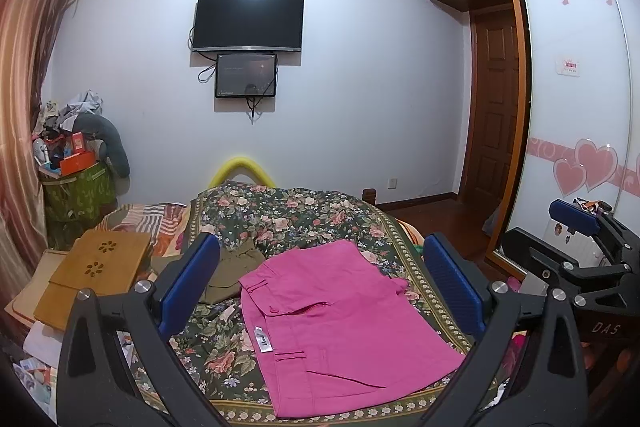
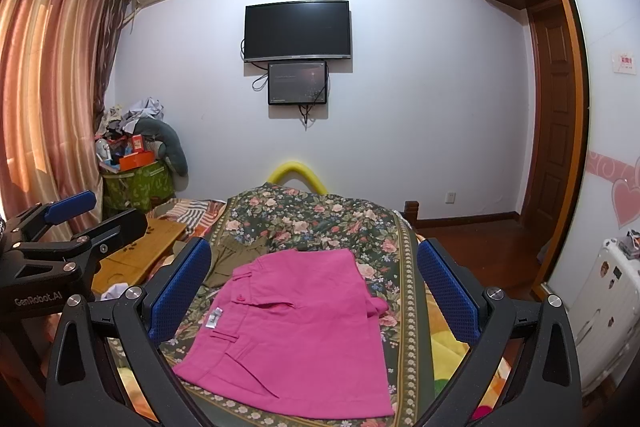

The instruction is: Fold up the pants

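The pink pants (image 1: pixel 340 327) are seen folded flat on the floral bedspread (image 1: pixel 304 211), an olive garment (image 1: pixel 232 267) just behind; the left gripper (image 1: pixel 320 283) and right gripper (image 2: pixel 316 287) are both held wide apart above, nothing gripped

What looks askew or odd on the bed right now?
The pink pants lie folded but crooked on the floral bedspread, a flap poking out on the right edge. Olive pants sit crumpled behind them.
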`<action>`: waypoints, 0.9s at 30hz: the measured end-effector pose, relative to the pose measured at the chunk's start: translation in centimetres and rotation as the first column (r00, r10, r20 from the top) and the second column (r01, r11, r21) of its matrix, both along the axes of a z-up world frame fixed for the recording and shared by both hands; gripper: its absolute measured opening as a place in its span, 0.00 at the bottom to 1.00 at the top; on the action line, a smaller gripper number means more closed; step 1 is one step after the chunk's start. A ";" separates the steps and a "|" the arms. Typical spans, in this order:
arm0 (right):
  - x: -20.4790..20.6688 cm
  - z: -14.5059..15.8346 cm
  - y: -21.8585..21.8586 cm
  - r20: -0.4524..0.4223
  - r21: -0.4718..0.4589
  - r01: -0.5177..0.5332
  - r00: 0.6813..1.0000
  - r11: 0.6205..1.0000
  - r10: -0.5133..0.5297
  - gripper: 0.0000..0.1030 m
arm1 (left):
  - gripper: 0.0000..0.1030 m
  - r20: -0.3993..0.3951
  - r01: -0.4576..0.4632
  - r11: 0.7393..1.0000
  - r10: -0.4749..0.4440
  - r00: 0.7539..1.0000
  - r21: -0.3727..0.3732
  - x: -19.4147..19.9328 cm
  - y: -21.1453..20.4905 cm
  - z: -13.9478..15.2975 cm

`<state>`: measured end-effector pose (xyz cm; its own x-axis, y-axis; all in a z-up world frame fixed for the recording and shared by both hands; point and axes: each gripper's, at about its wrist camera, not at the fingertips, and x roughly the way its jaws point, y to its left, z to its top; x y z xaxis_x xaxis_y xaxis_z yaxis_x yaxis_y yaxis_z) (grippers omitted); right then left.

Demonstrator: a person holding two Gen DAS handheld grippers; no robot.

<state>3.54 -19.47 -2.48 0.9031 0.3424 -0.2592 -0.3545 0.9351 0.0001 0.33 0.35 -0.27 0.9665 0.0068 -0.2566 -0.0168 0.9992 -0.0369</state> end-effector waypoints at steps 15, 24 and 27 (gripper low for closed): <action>-0.2 0.7 -0.1 0.000 0.012 -0.005 1.000 1.000 0.005 0.99 | 1.00 0.004 -0.001 1.000 0.001 1.000 0.005 -0.1 -0.1 0.2; -0.2 0.9 0.0 -0.001 0.011 -0.007 1.000 1.000 0.007 0.99 | 1.00 0.006 0.000 1.000 0.000 1.000 0.002 0.0 -0.2 0.3; -0.2 0.8 0.0 0.000 0.012 -0.006 1.000 1.000 0.006 0.99 | 1.00 0.008 0.000 1.000 0.000 1.000 -0.001 0.1 -0.2 0.5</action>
<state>3.32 -19.48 -1.70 0.9010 0.3510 -0.2550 -0.3601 0.9328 0.0116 0.39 0.10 0.18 0.9686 0.0069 -0.2484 -0.0170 0.9991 -0.0384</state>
